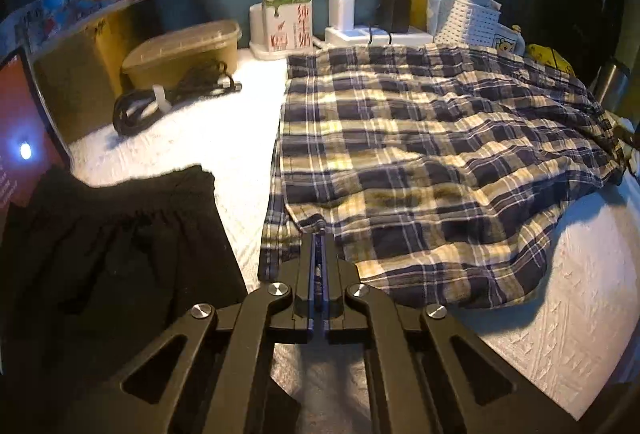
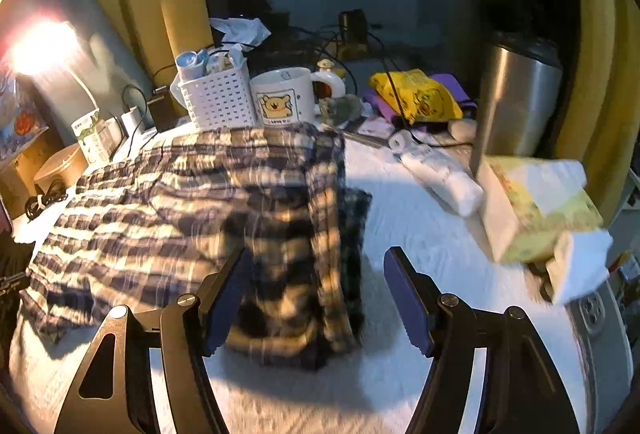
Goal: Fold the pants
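Navy, white and yellow plaid pants lie spread on a white textured cloth, folded over themselves. My left gripper is shut on the near left corner of the plaid pants and holds that edge slightly raised. In the right wrist view the plaid pants lie ahead and to the left, blurred. My right gripper is open and empty, just above the pants' near right edge, with the fabric between and under its fingers.
A black garment lies left of the plaid pants. A lidded tub, coiled cable, milk carton and power strip line the back. White basket, bear mug, steel flask and tissue box crowd the right.
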Tool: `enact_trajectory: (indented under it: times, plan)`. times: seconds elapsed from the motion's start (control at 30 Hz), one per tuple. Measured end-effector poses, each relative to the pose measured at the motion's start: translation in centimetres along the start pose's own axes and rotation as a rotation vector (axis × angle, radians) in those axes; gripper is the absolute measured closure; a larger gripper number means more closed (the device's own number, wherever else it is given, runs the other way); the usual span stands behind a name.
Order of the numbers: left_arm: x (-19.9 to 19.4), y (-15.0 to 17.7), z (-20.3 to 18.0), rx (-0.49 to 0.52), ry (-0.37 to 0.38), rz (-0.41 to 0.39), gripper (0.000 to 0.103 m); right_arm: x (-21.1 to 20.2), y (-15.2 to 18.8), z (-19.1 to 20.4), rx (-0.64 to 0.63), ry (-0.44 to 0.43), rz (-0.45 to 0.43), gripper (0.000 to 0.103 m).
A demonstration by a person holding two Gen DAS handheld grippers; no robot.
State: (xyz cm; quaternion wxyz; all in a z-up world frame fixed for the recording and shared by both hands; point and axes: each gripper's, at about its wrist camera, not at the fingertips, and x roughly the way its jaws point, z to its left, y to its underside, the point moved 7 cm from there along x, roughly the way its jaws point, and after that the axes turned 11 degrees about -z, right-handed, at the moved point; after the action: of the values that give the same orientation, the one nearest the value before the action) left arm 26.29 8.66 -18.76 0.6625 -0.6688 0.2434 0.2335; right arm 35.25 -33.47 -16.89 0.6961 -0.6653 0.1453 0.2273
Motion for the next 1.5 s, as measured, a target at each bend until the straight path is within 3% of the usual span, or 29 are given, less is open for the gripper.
enact_trajectory:
  times: [0.1,0.2,0.33,0.4,0.47,0.5,0.73,0.97,1.03,1.07,1.1,1.17,1.23,1.5]
  plan:
    - [0.3,-0.7,0.6,0.013,-0.042,-0.017,0.103,1.2,-1.3,0.3,-0.010,-0.007,-0.013,0.032]
    - [1.6,-0.8,2.2,0.003,-0.085,0.020,0.103,2.1,-2.3,0.5,-0.013,-0.012,-0.020,0.032]
    - [1.6,-2.2,3.7,-0.041,-0.068,0.050,0.102,2.9,-3.1,0.5,-0.025,-0.011,-0.023,0.032]
    - [1.4,-3.9,4.3,-0.038,-0.061,0.022,0.093,3.3,-3.5,0.2,-0.030,-0.005,-0.026,0.032]
    - [1.7,-5.4,4.6,-0.022,-0.059,-0.004,0.060,3.8,-3.9,-0.6,-0.027,0.005,-0.027,0.032]
    - [2.3,-6.6,4.8,-0.009,-0.056,-0.024,0.058,4.1,-4.1,-0.9,-0.027,0.010,-0.027,0.032]
    - [10.2,-12.1,3.5,0.064,0.038,-0.036,0.058,7.2,-5.4,-2.2,-0.002,-0.028,-0.003,0.032]
    - [16.8,-13.7,2.4,0.120,0.044,0.019,0.058,9.9,-5.6,-0.3,-0.050,-0.081,0.038,0.033]
    - [18.0,-13.5,2.5,0.122,0.037,0.036,0.058,10.7,-5.3,0.3,-0.073,-0.085,0.059,0.045]
    - [18.3,-13.5,2.5,0.124,0.033,0.035,0.059,11.0,-5.0,0.5,-0.085,-0.077,0.068,0.068]
    - [18.7,-13.4,2.4,0.130,0.036,0.038,0.060,11.2,-4.9,0.6,-0.091,-0.070,0.071,0.080]
    - [18.9,-13.4,2.2,0.139,0.050,0.028,0.092,11.2,-4.7,0.9,-0.116,-0.057,0.065,0.083]
    - [18.9,-13.7,1.9,0.164,0.039,0.018,0.102,10.8,-4.8,1.1,-0.128,-0.043,0.050,0.085]
    - [18.7,-16.6,0.2,0.233,0.041,-0.060,0.103,8.8,-5.8,0.0,-0.126,0.017,0.016,0.088]
